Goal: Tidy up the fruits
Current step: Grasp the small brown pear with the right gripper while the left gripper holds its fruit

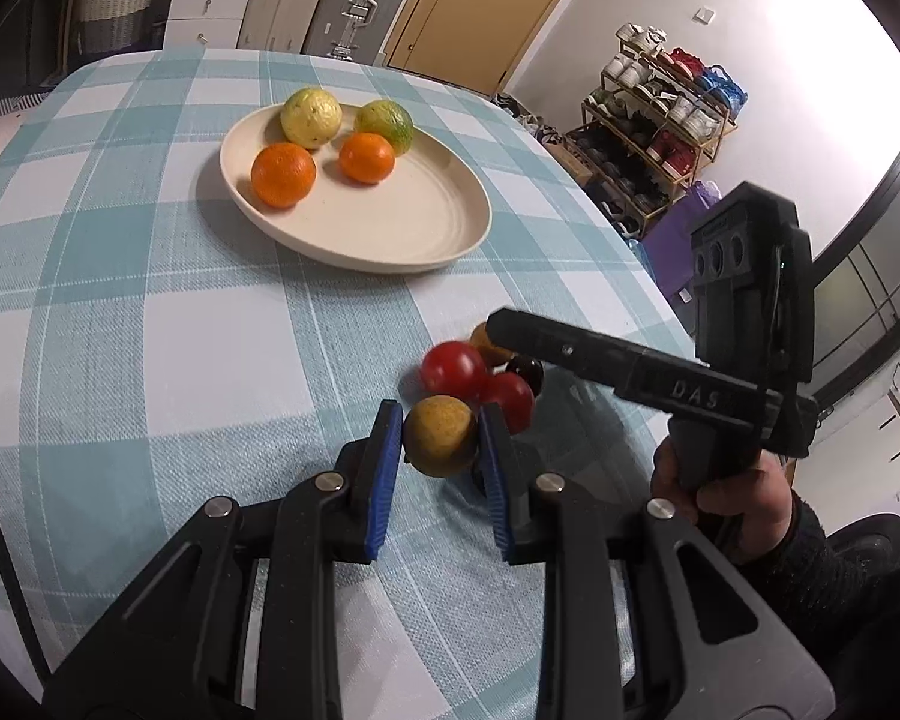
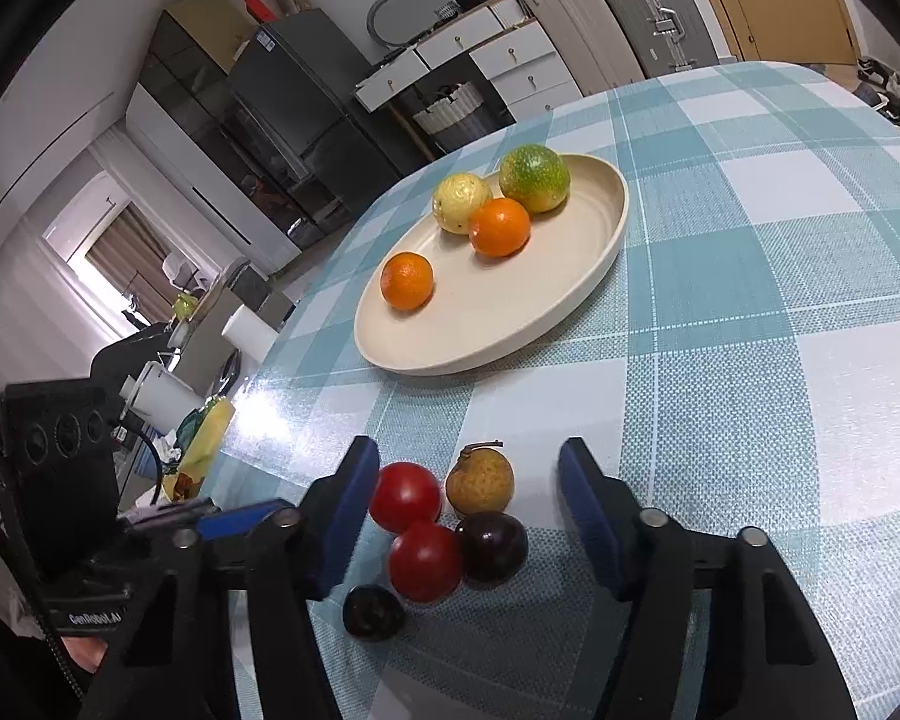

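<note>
A round table under a teal-and-white checked tablecloth [image 1: 150, 312] is filling both views. Toward its far side a cream oval plate [image 1: 414, 240] is lying on the cloth, well apart from the grippers. Four citrus fruits are sitting at one end of the plate: a green-and-yellow mottled orange [image 2: 534, 177] against the rim, a pale yellow lemon [image 2: 461, 202] just beside it, an orange tangerine [image 2: 499, 226] touching or nearly touching both, and a second tangerine [image 2: 407, 280] lying apart from the other three.

The left gripper [image 1: 439, 443] is clamping a small brown-yellow pear [image 1: 440, 435] between its blue pads, one pad pressing on each side of the fruit. In the left wrist view this held pear is sitting right against the loose cluster.

The right gripper [image 2: 468, 498] is reaching over that cluster near the table's near edge, with its fingers standing apart around the fruit; a hand [image 1: 744, 498] is gripping its handle. Its left pad is right beside, perhaps touching, one tomato, and its right pad is touching nothing.

Between those fingers a second small pear [image 2: 480, 480] with a curled stem is lying on the cloth. Next to it two red tomatoes [image 2: 405, 495] are lying one behind the other, touching. A dark plum [image 2: 491, 545] is resting against the nearer tomato, and another dark plum [image 2: 373, 611] is lying a little apart, closest to the camera.
</note>
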Tool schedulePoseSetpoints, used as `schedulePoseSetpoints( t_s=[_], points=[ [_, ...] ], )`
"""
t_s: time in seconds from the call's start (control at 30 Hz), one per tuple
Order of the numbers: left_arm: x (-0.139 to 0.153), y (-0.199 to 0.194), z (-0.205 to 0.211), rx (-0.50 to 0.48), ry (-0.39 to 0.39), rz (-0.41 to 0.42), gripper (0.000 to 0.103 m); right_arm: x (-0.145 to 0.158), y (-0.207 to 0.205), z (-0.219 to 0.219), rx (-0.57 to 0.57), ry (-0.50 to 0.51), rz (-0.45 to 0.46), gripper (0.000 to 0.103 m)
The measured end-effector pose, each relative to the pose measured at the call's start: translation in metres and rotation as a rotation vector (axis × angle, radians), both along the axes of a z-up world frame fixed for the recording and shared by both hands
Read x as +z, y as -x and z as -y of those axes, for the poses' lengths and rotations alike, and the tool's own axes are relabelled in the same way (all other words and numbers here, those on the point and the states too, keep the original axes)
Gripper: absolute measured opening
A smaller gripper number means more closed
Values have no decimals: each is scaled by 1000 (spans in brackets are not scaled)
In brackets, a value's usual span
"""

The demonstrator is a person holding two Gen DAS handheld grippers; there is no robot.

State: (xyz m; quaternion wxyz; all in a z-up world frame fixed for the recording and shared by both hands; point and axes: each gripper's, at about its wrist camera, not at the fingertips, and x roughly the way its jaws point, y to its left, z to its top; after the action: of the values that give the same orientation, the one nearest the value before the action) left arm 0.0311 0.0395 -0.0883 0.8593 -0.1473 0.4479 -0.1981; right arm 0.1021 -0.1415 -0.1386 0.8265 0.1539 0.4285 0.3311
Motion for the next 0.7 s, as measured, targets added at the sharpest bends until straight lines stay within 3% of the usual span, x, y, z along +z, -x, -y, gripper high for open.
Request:
schedulePoseSetpoints(
  t_s=[0.17,0.23,0.33,0.7],
  points=[
    [-1,-4,-1,9,3,-8,23,-5,-2,-6,26,14,-22,46],
    [-2,-5,-1,13,5,-12,23,-7,-4,-8,36,15,-32,34],
    [-2,-6,-1,18,2,-14,23,-9,-6,-6,26,9,-43,25],
    [-3,-8,-3,33,-4,-21,23,-4,-1,2,5,-4,-2,24]
  ],
)
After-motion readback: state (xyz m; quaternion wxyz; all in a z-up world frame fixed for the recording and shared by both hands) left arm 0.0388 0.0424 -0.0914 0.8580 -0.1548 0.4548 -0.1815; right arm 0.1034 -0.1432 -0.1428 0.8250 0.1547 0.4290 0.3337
